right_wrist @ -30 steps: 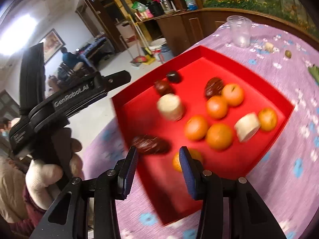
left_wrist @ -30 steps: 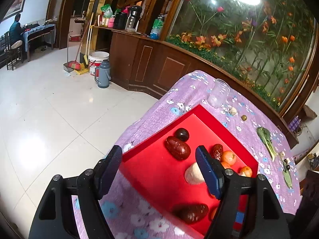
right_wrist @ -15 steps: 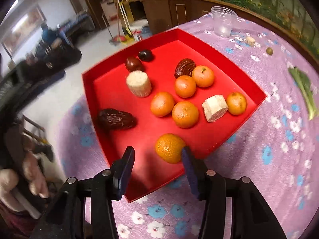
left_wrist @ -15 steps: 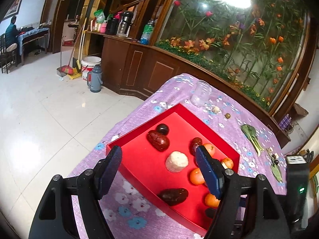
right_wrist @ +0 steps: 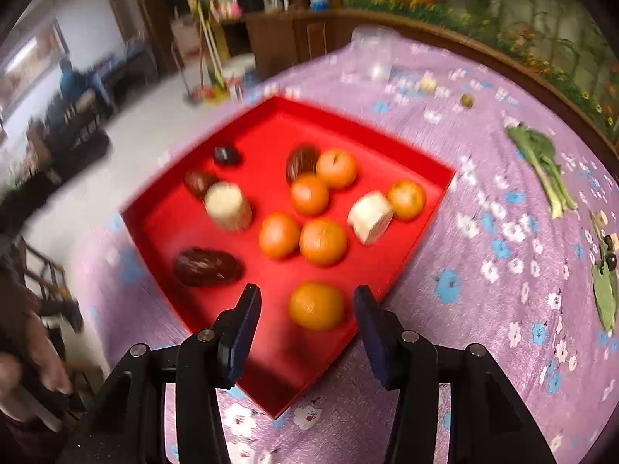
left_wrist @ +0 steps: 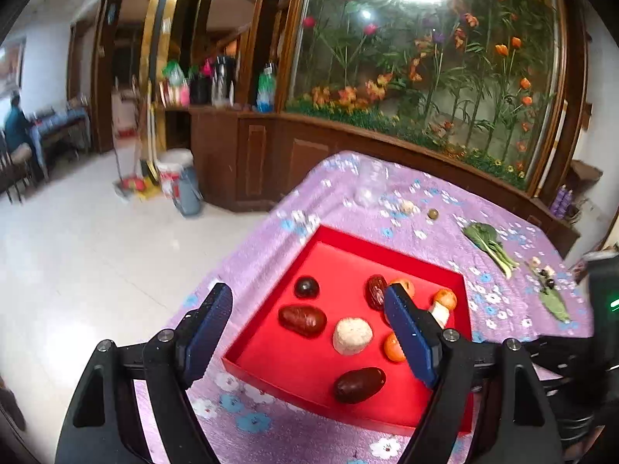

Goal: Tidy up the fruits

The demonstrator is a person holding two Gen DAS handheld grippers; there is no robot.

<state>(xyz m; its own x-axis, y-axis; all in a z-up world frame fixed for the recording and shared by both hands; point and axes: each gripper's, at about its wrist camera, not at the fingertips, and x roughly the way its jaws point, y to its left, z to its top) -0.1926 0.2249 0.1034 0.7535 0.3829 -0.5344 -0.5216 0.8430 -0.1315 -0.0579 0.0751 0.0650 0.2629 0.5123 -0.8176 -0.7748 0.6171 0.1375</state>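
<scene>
1. Six oranges (right_wrist: 323, 240) sit toward the red tray's (right_wrist: 410, 239) right edge; bare floor along its far edge.
2. Our right gripper (right_wrist: 305, 326) gapes wide around the nearest orange (right_wrist: 316, 304), gripping nothing.
3. Our left gripper (left_wrist: 309, 336) hovers wide open, empty.

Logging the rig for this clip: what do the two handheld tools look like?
The left tool and right tool look alike: matte black angular plastic frames with silver screw heads, each ending in two flat dark-blue padded fingers. No cables visible.
</scene>
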